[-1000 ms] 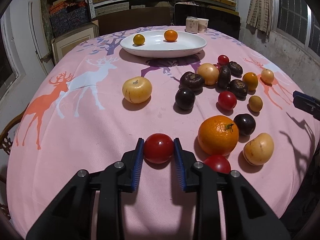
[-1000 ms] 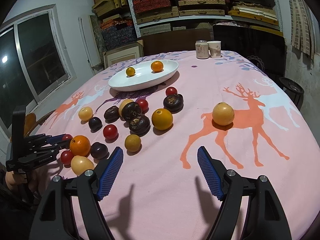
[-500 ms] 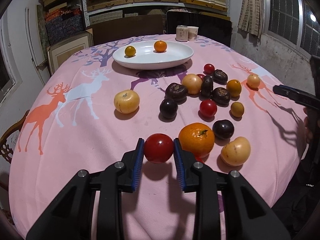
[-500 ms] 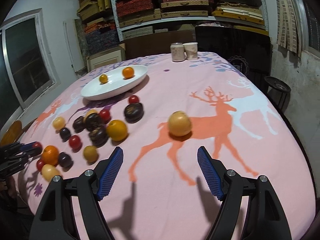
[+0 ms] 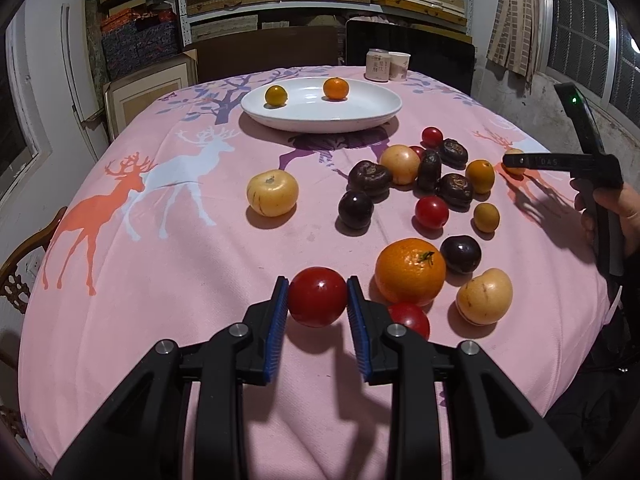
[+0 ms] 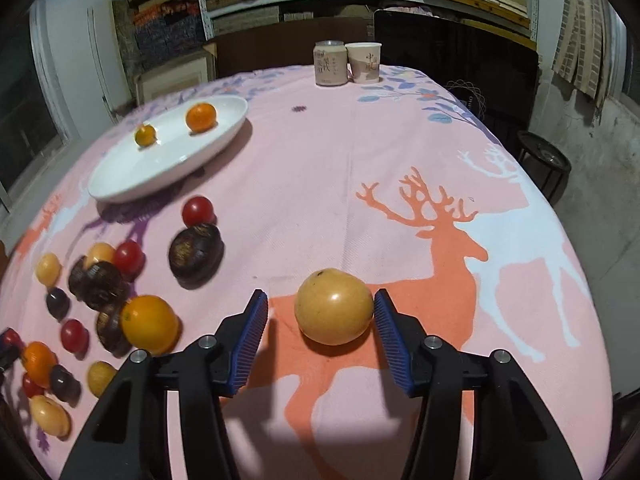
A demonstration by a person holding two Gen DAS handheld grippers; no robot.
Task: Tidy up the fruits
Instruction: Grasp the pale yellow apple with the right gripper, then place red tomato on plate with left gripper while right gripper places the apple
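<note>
My left gripper (image 5: 317, 300) is shut on a red tomato (image 5: 317, 296) and holds it just above the pink cloth, near the table's front edge. My right gripper (image 6: 320, 308) straddles a round yellow fruit (image 6: 334, 312) that rests on the orange deer print. Its jaws are closing. The right pad (image 6: 390, 332) is at the fruit's side, while a gap remains at the left pad (image 6: 250, 332). A white oval plate (image 5: 372, 116) at the back holds a small yellow fruit (image 5: 276, 95) and a mandarin (image 5: 335, 88).
Several loose fruits lie between the grippers: a large orange (image 5: 410, 272), dark plums, red tomatoes and yellow fruits, with one yellow fruit (image 5: 272, 193) apart at the left. A can (image 6: 330, 62) and a paper cup (image 6: 363, 62) stand at the far edge. A hand (image 5: 616, 216) shows at right.
My right gripper has swung away from the fruit pile to the lone yellow fruit, which now lies between its jaws, and the jaws have narrowed. My left gripper keeps its grip on the tomato.
</note>
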